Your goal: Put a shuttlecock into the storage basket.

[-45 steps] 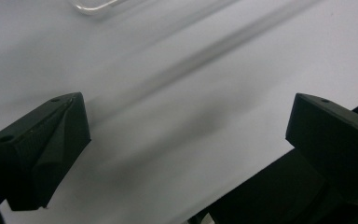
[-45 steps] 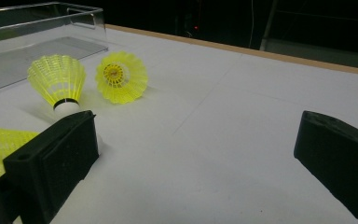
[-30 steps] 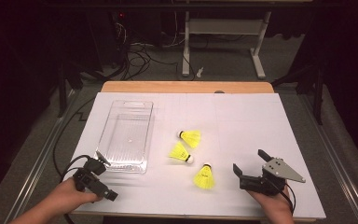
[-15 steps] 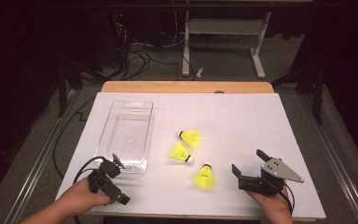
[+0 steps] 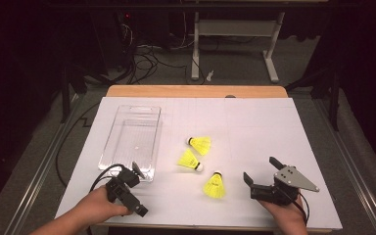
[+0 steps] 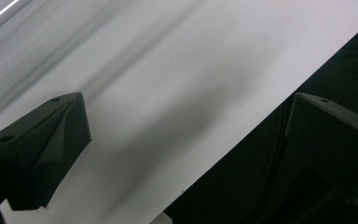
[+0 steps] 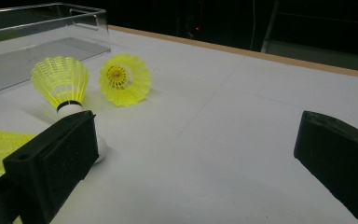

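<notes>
My left claw (image 5: 127, 188) sits at the near left corner of the white surface (image 5: 254, 127), gripped in my left hand (image 5: 95, 209), its jaws spread wide with nothing between them; in the left gripper view they hang over the surface's near edge, part over white, part over the dark beyond it. Just beyond that claw lies the clear plastic tray (image 5: 129, 139), long and shallow, its near end close to the claw's tip. To the right of the tray, toward the middle of the surface, three yellow shuttlecocks lie close together but apart: the far shuttlecock (image 5: 199, 145) on its side, the middle shuttlecock (image 5: 189, 160) just nearer, its white cork pointing right, and the near shuttlecock (image 5: 215, 185) with its cork pointing away from me. Farther right, my right claw (image 5: 264, 177) rests low at the near edge in my right hand (image 5: 286, 213), released and wide open, holding nothing, with the near shuttlecock just to its left. In the right gripper view the middle shuttlecock's cork lies just behind that claw's left jaw.
</notes>
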The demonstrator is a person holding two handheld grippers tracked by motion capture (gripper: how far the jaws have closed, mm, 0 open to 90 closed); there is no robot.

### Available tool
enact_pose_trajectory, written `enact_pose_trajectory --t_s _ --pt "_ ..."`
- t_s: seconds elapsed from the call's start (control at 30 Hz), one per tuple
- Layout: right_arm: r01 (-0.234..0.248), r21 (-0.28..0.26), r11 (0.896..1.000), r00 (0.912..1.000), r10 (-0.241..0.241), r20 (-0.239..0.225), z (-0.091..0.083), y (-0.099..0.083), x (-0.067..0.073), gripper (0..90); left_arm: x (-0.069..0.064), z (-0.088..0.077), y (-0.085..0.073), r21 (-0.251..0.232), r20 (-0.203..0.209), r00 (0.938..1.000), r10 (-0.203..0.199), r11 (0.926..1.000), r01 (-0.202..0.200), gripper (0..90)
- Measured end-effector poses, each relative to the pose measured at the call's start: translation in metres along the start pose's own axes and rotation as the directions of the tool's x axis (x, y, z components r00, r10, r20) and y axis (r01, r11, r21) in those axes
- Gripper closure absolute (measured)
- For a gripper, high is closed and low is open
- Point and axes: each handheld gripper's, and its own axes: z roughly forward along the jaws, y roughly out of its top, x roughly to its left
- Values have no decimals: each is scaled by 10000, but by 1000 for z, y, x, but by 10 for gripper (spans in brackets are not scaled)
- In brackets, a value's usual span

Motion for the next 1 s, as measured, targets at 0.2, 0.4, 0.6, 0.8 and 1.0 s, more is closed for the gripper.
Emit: enact_pose_trajectory --t_s 0.2,0.4,0.6,0.8,1.0 --pt "14 2 10000 10000 -14 -20 0 0 1 3 -12 1 9 127 39 9996 274 9995 -274 10" --pt "-10 -19 10000 10000 10 -24 -1 0 0 3 -24 1 21 157 89 9987 501 9986 -503 12" --pt "-5 -47 10000 10000 5 -24 -1 0 0 3 -35 3 33 330 153 9972 728 9968 -733 18" --pt "-12 -68 10000 10000 12 -59 -1 1 0 3 -46 3 45 427 253 9947 998 9940 -1008 22" --pt "-18 -72 10000 10000 18 -68 -1 1 0 3 -54 1 56 448 321 9931 1128 9925 -1142 27"
